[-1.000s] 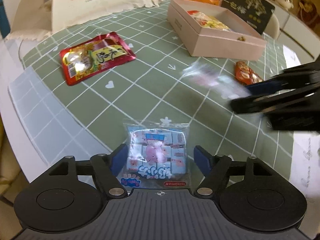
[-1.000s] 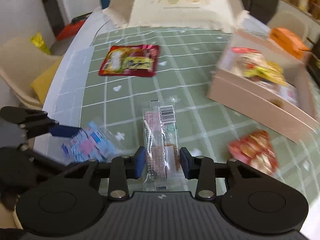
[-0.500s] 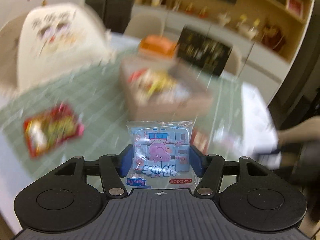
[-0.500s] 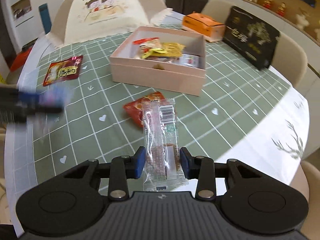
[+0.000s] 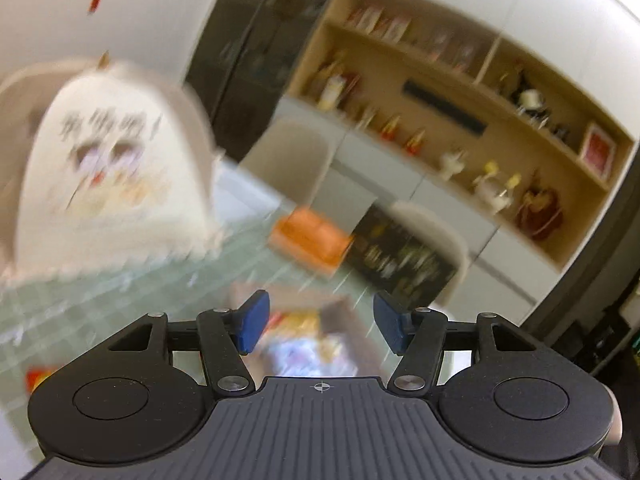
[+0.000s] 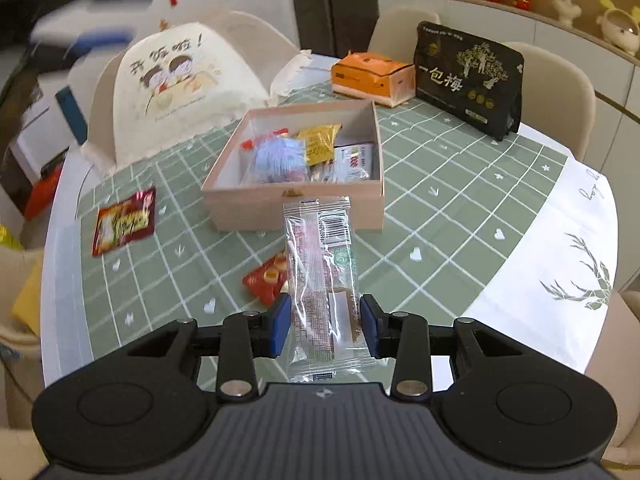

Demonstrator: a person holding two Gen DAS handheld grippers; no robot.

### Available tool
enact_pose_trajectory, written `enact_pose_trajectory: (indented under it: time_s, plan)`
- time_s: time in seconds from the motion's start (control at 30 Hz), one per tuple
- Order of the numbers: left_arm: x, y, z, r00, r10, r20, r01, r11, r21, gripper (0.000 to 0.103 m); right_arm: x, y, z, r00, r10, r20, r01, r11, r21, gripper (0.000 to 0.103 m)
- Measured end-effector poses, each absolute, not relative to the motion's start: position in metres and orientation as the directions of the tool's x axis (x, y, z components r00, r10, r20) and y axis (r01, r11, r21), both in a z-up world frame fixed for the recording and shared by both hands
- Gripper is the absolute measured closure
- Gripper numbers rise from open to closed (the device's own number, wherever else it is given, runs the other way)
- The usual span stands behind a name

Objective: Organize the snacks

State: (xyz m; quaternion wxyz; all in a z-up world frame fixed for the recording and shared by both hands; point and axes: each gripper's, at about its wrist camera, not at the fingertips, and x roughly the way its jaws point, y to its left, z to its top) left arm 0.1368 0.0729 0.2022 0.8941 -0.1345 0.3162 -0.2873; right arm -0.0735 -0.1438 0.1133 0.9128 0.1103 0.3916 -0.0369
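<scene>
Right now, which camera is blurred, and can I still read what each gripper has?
Left wrist view: heavy motion blur, box and table smeared, but the left gripper stays sharp, jaws open, nothing between them. Right wrist view: sharp, evenly lit; the right gripper is shut on a clear packet.

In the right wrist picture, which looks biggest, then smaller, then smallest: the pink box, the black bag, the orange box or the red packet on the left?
1. pink box
2. black bag
3. orange box and red packet: these look about alike. The orange box sits farther from the camera, so I won't rank them.
</scene>
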Motion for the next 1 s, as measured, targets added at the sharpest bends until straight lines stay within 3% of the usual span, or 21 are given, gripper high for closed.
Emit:
enact_pose_trajectory:
  time_s: [0.17, 0.2, 0.27, 0.3, 0.33, 0.47, 0.6, 0.67, 0.7, 0.73, 1.0]
  plan:
    - [0.13, 0.102, 0.131, 0.554, -0.568, -0.608, 0.294, 0.818, -0.495, 0.04, -0.02, -0.149, 0.146, 0.77, 0.03, -0.638, 0.153, 0.961, 0.229, 0.066]
    - [0.129, 0.109, 0.12, 0.547, -0.554, -0.627, 0.277, 0.827, -0.489, 0.04, -0.002, -0.152, 0.155, 0.792, 0.043, -0.609, 0.144, 0.956, 0.255, 0.064]
    - [0.132, 0.124, 0.103, 0.542, -0.517, -0.663, 0.26, 0.853, -0.452, 0.04, 0.033, -0.153, 0.165, 0.806, 0.042, -0.59, 0.128, 0.961, 0.244, 0.049]
    - [0.135, 0.135, 0.098, 0.552, -0.493, -0.673, 0.257, 0.868, -0.425, 0.04, 0.047, -0.153, 0.165, 0.798, 0.022, -0.602, 0.14, 0.965, 0.221, 0.038]
    - [0.14, 0.146, 0.096, 0.57, -0.468, -0.675, 0.254, 0.882, -0.397, 0.04, 0.058, -0.151, 0.164, 0.789, 0.002, -0.614, 0.147, 0.97, 0.193, 0.036]
    - [0.186, 0.189, 0.08, 0.65, -0.345, -0.677, 0.177, 0.935, -0.306, 0.04, 0.063, -0.132, 0.14, 0.742, -0.014, -0.67, 0.137, 0.982, 0.132, 0.036]
    - [0.244, 0.211, 0.049, 0.657, -0.322, -0.681, 0.121, 0.937, -0.326, 0.041, 0.046, -0.113, 0.106, 0.654, 0.071, -0.754, 0.102, 0.978, 0.181, 0.036]
    - [0.264, 0.212, 0.033, 0.637, -0.318, -0.702, 0.137, 0.943, -0.303, 0.054, 0.038, -0.104, 0.092, 0.609, 0.049, -0.791, 0.112, 0.983, 0.147, 0.036]
    - [0.266, 0.211, 0.026, 0.618, -0.322, -0.717, 0.145, 0.943, -0.298, 0.07, 0.034, -0.102, 0.087, 0.591, 0.041, -0.805, 0.117, 0.984, 0.136, 0.036]
    - [0.265, 0.211, 0.022, 0.6, -0.332, -0.728, 0.153, 0.941, -0.303, 0.081, 0.029, -0.1, 0.083, 0.578, 0.036, -0.815, 0.121, 0.984, 0.13, 0.036]
    - [0.176, 0.18, 0.02, 0.568, -0.389, -0.726, 0.214, 0.921, -0.326, 0.081, 0.007, -0.103, 0.063, 0.576, 0.023, -0.817, 0.103, 0.99, 0.101, 0.036]
